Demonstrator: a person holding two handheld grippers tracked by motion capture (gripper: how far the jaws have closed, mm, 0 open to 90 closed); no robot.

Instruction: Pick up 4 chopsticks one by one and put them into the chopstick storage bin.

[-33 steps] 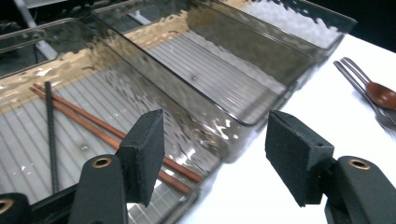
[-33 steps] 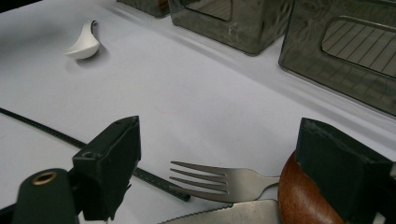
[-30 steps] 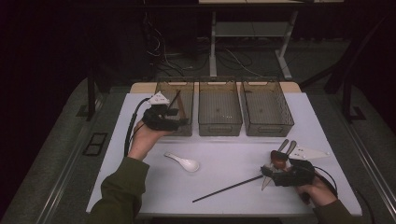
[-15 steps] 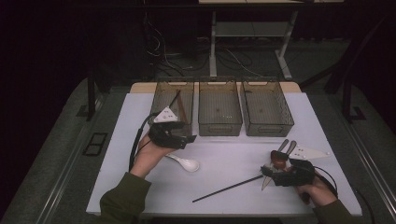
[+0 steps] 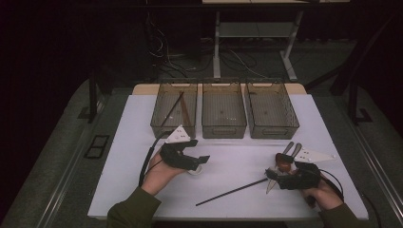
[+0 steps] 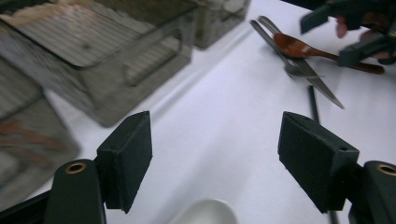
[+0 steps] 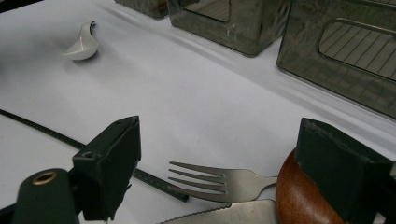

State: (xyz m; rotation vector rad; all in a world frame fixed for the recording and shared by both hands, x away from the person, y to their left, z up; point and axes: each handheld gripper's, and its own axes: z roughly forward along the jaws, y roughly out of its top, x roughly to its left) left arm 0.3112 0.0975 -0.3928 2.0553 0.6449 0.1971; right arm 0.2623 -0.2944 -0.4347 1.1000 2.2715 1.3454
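We're hovering the left gripper over the white glossy ceramic spoon on the matte white table; its jaws have just been opening, and its square foam pads are standing wide, gripping nothing, spoon bowl below the gap. We're holding the right gripper open and empty over the steel fork, next to a rounded wooden spoon, a serrated knife and a thin black chopstick.

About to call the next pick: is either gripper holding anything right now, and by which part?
Nothing is held. The left gripper has open jaws above the white spoon; the right gripper has open jaws over the fork, not pressing it.
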